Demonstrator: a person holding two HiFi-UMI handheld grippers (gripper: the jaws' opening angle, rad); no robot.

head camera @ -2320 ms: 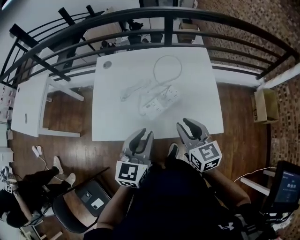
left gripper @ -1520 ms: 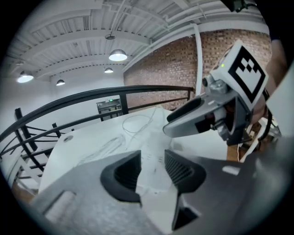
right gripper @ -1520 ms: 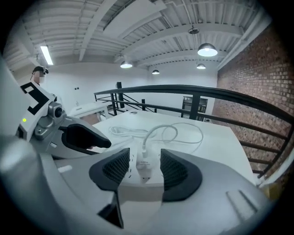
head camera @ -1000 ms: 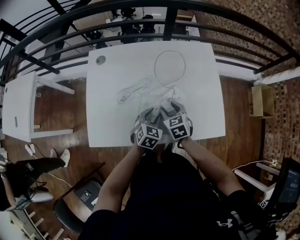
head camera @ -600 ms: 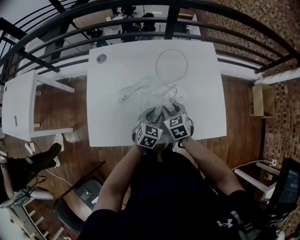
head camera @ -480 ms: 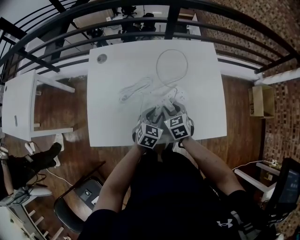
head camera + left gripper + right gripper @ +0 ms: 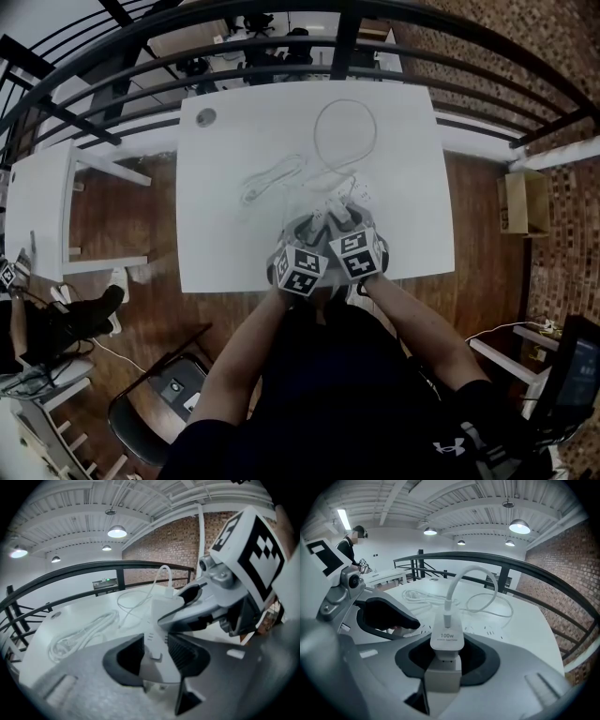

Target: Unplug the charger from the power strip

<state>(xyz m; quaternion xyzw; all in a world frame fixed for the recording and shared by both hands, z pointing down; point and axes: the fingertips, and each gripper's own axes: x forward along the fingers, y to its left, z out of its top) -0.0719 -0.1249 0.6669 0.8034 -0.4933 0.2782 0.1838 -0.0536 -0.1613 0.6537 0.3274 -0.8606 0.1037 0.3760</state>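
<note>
So far only the grips are made. Near the table's (image 7: 225,267) near edge, the left gripper (image 7: 155,652) pinches the power strip (image 7: 157,618). The right gripper's (image 7: 446,657) jaws have just closed on the charger (image 7: 446,637), seemingly not yet unplugged. Pulling it free remains. Its cable (image 7: 461,581) loops toward the far edge.

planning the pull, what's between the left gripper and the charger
Only a stretch of the power strip, which the left gripper clamps, shown in the left gripper view.

Power strip (image 7: 360,194) mostly hidden under left tool (image 7: 307,226), right tool (image 7: 341,217).
</note>
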